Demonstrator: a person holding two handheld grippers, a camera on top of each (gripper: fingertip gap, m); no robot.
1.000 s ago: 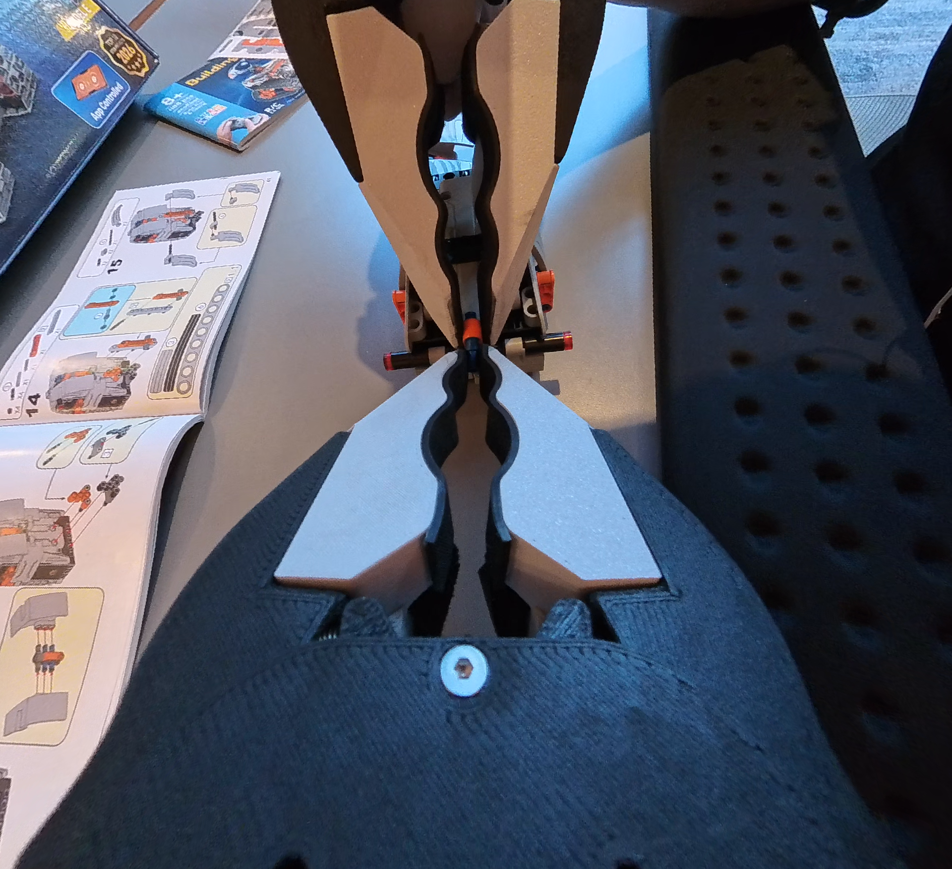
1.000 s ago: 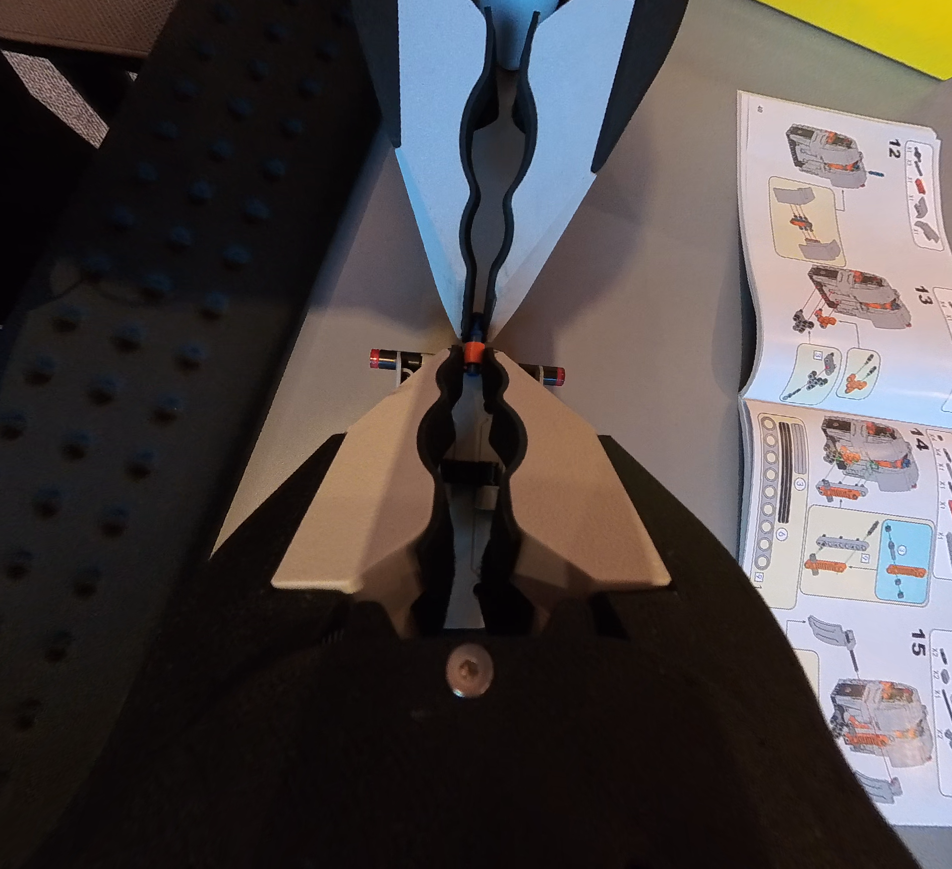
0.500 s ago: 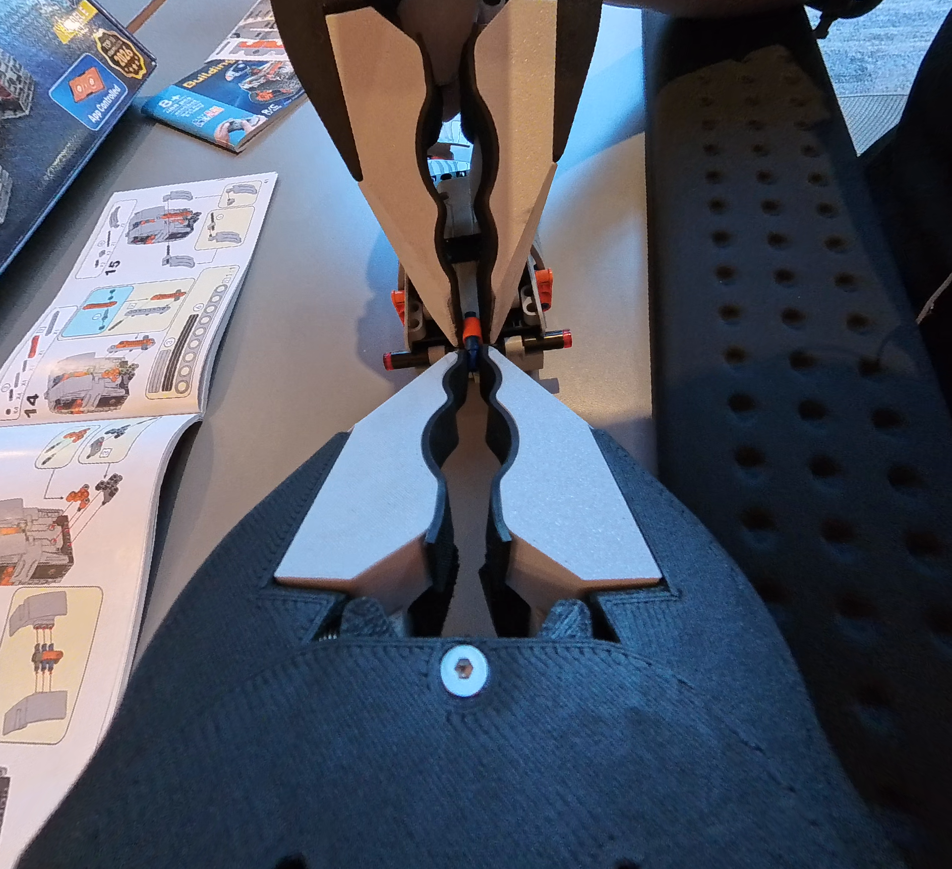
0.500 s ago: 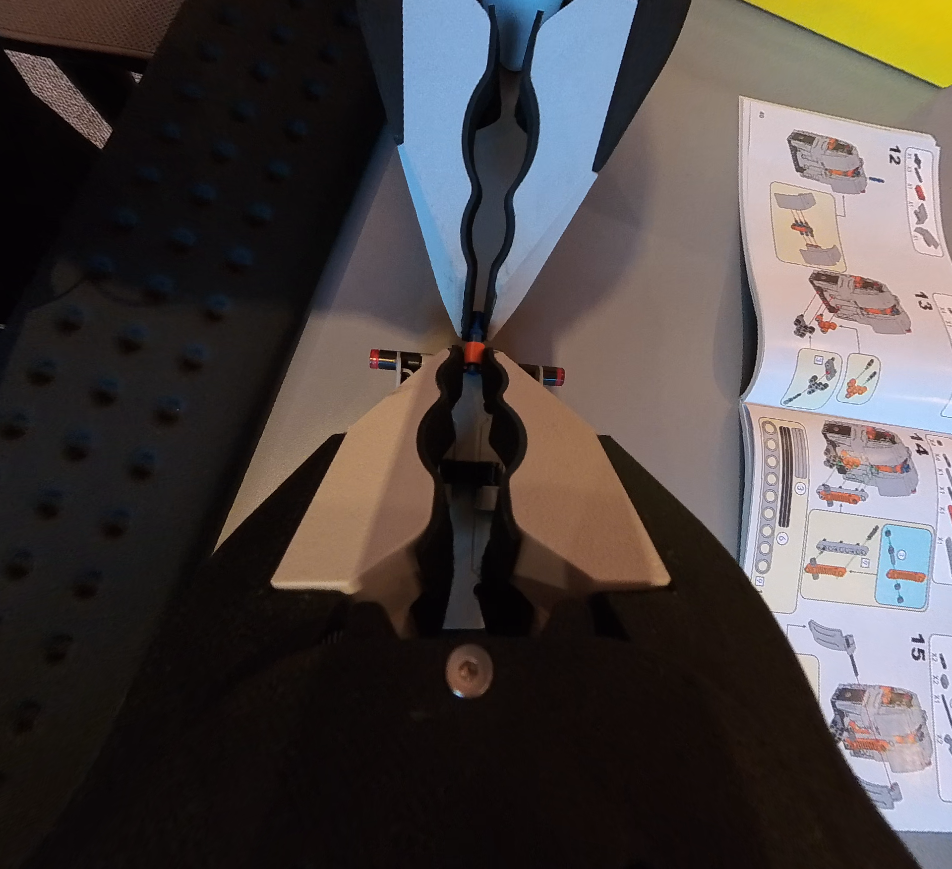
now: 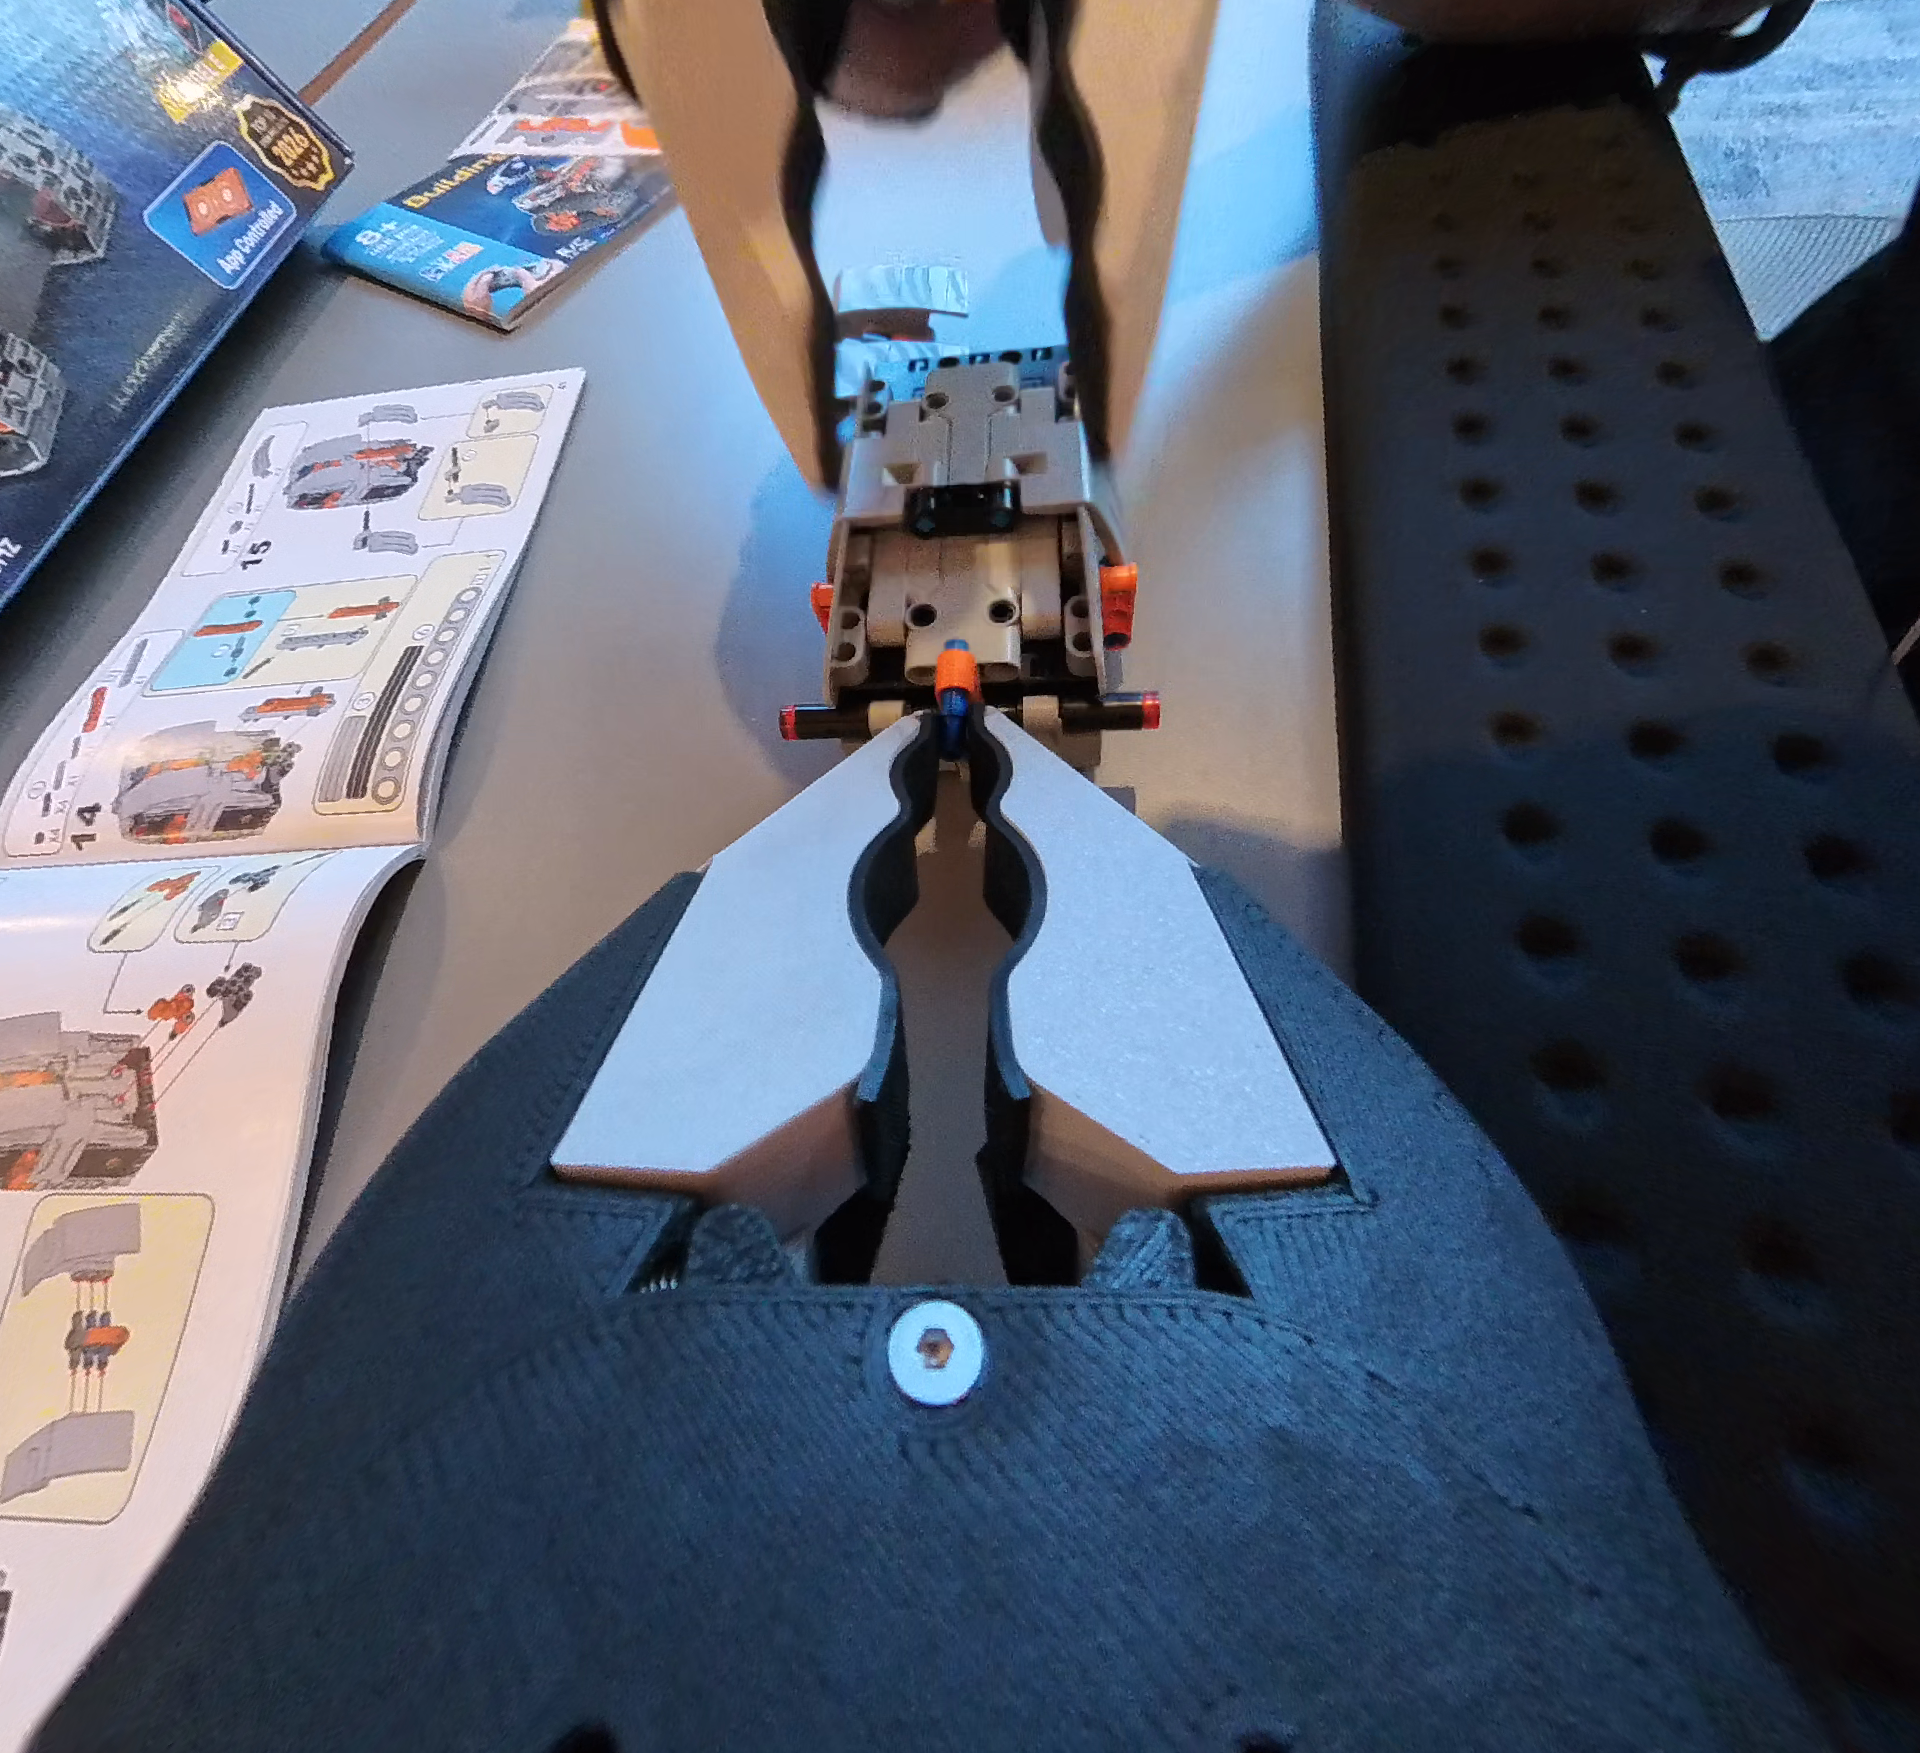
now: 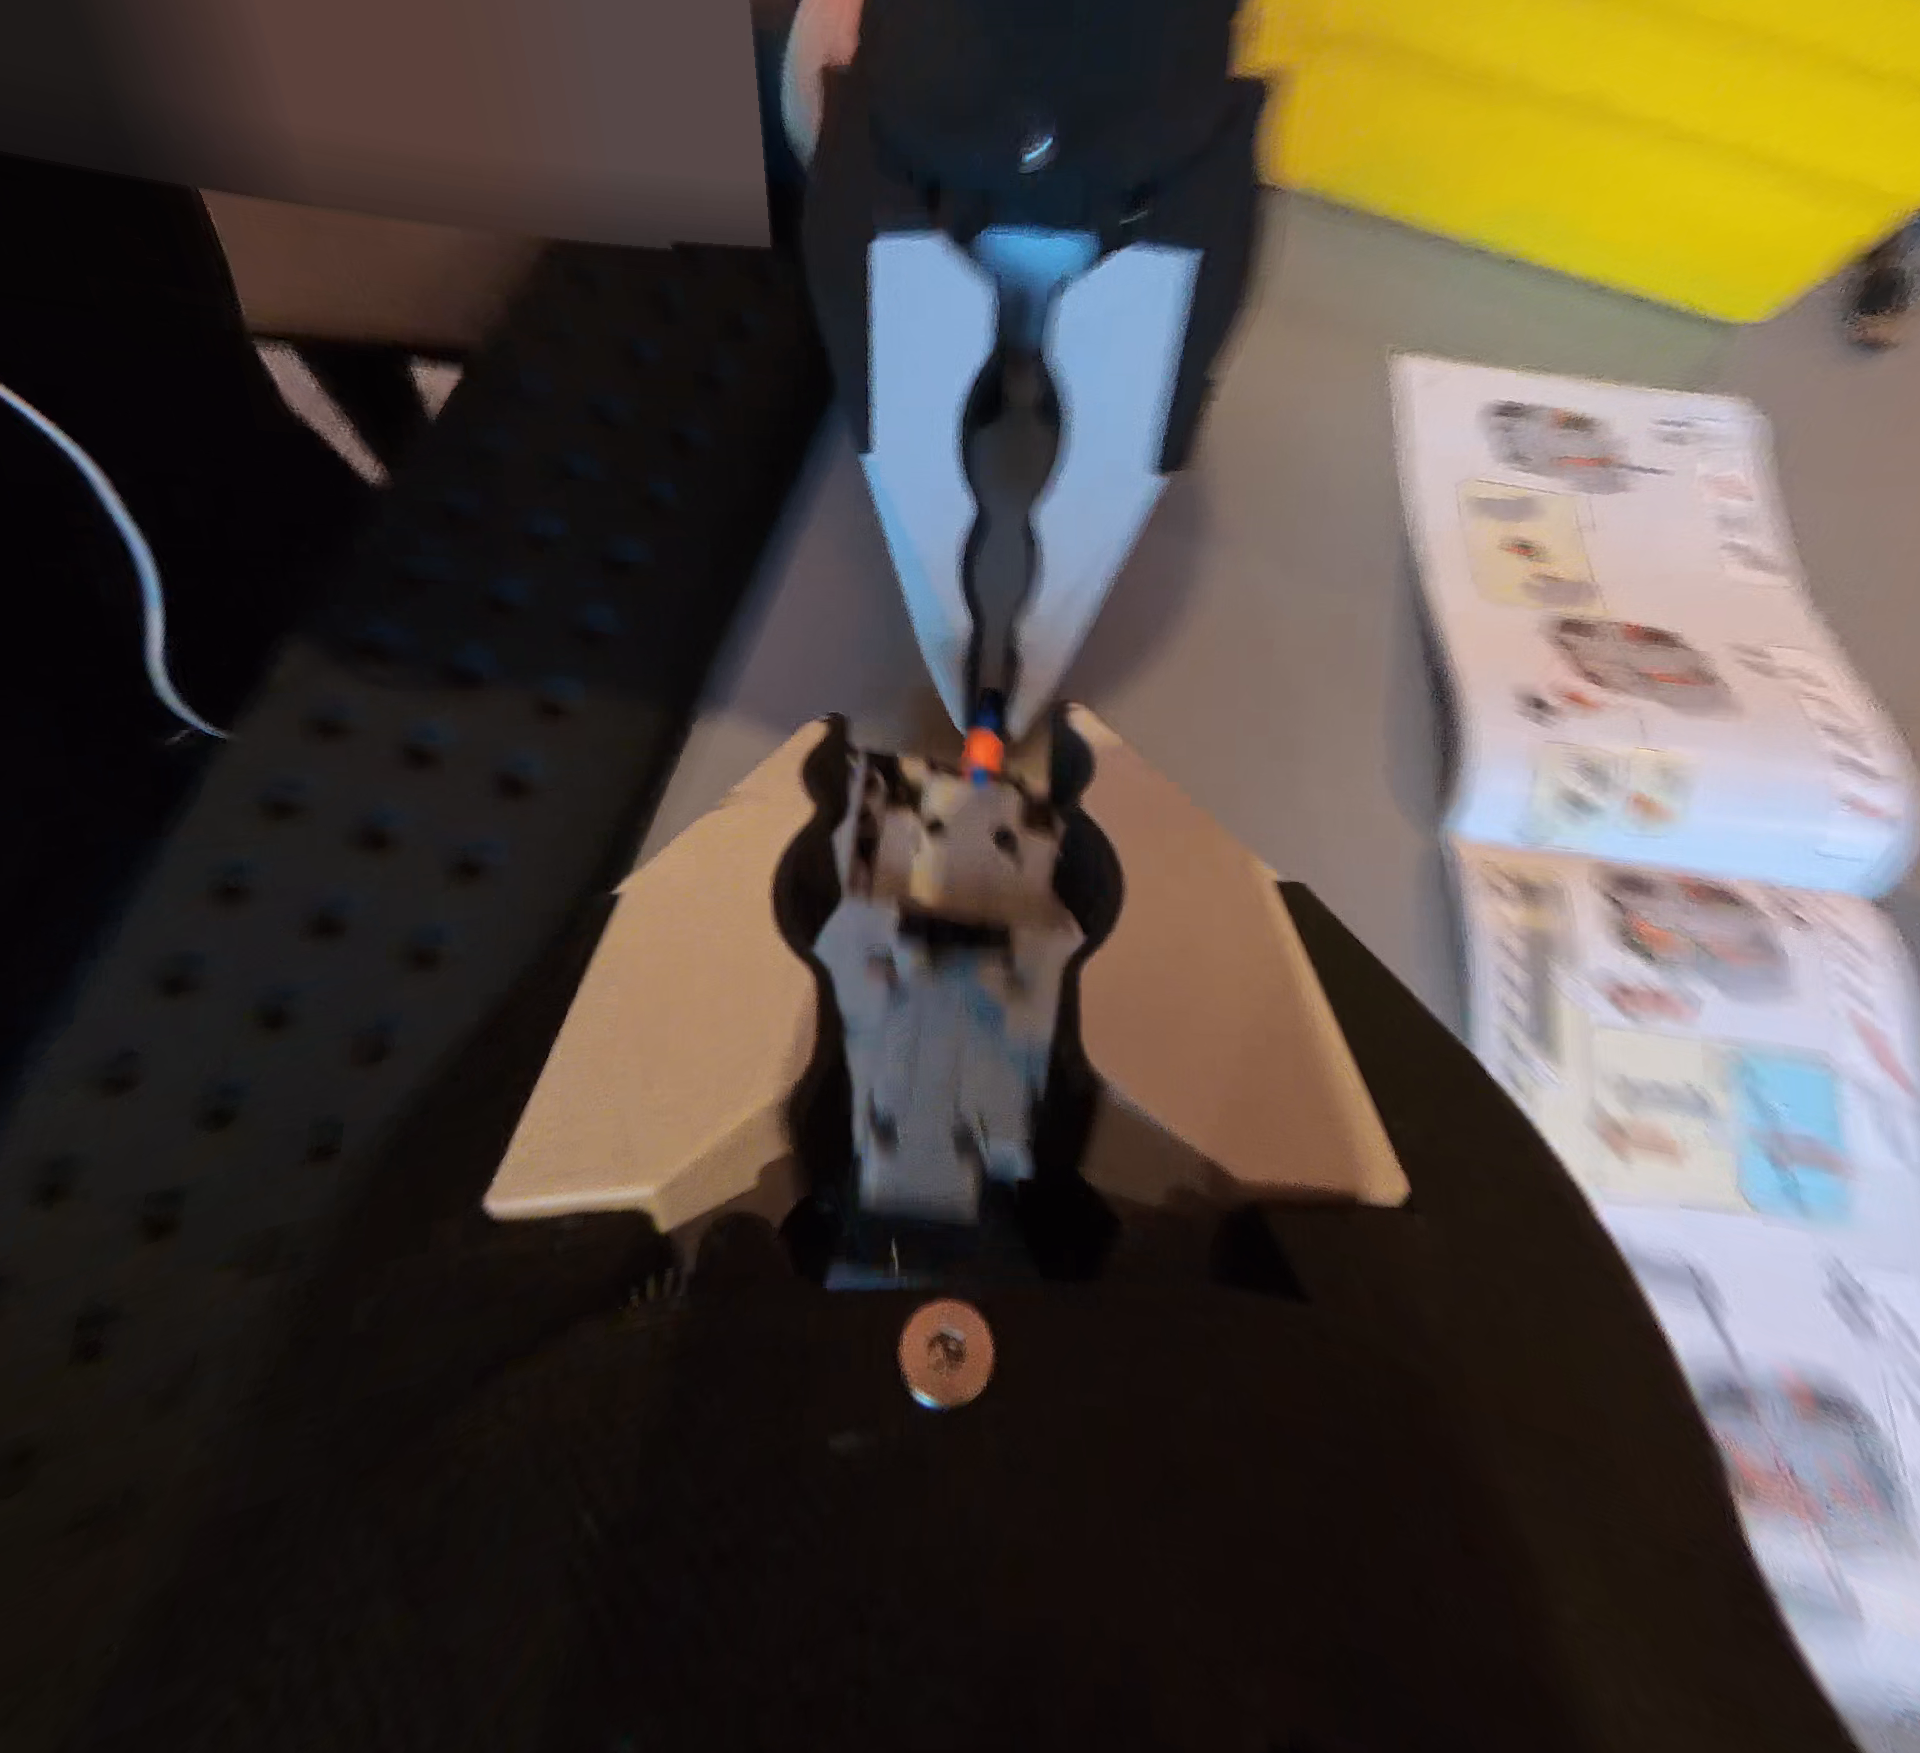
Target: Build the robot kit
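Left claw [image 5: 951,732]: tips pressed on the blue-orange pin [image 5: 952,687] at frame centre.
Right claw [image 6: 951,747]: spread wide, straddling the grey model [image 5: 971,540]; touching or not, cannot tell.
Change: right claw had been nearly closed at the pin; it opened.
Booklet [image 5: 301,623]: frame left.

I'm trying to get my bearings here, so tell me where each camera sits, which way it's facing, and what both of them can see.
Left wrist view: on the left gripper, looking along its fingers at the grey brick model and the facing right gripper; open instruction booklet at picture left.
Right wrist view: on the right gripper, facing the opposite way, toward the left gripper and a yellow bin.
Shared: the model, its orange and blue pin, the booklet, both grippers, and the black perforated panel.
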